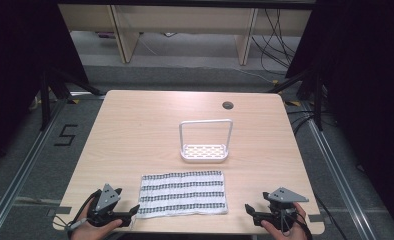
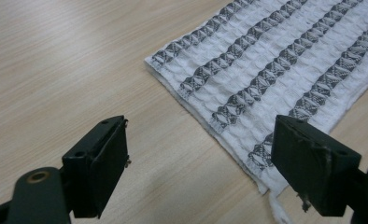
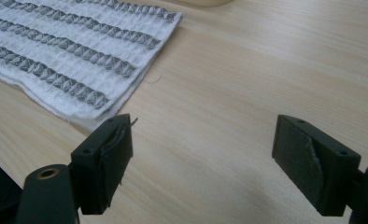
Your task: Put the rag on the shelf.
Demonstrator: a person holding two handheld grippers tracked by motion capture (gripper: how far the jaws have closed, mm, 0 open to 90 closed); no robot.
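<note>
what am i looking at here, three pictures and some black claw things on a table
A person sits at a wooden table, holding a hand tool with two black jaws in each hand: the left tool and the right tool. One picture looks down from above; the other two come from cameras riding on each tool. On the table lie a folded white cloth with grey stripes and, behind it, a small white rack with a tall handle. Both tools are open and hold nothing.
</note>
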